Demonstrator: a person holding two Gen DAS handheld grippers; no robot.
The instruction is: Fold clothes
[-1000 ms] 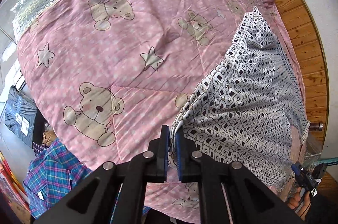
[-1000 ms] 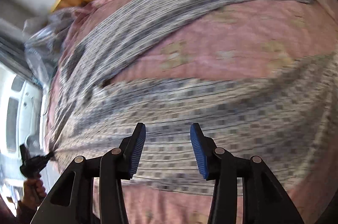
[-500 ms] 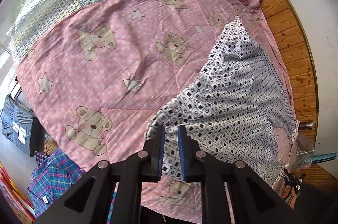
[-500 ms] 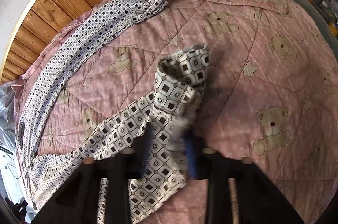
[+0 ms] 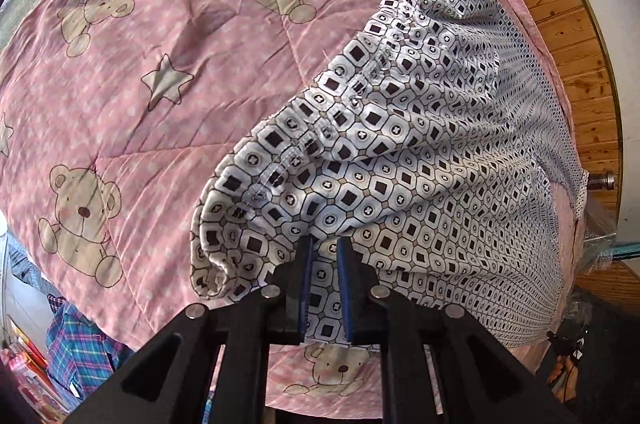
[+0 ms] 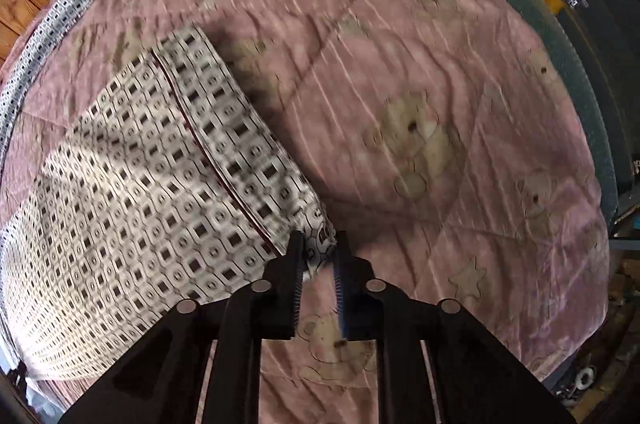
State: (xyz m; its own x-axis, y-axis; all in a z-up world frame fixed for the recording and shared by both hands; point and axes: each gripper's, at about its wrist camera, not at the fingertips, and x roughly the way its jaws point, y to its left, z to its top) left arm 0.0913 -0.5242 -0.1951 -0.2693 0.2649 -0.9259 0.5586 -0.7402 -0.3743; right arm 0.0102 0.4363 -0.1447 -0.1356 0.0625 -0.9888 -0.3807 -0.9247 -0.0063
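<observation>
So both grippers are clamped on the patterned garment point(image 5: 420, 151) – left gripper point(image 5: 322, 288) on its gathered waistband end, right gripper point(image 6: 318, 284) on a hem corner – mid-fold over the pink teddy-bear quilt point(image 5: 160, 63). Next move, I'd guess: lay the edges down aligned near the quilt's wood-wall edge.
</observation>
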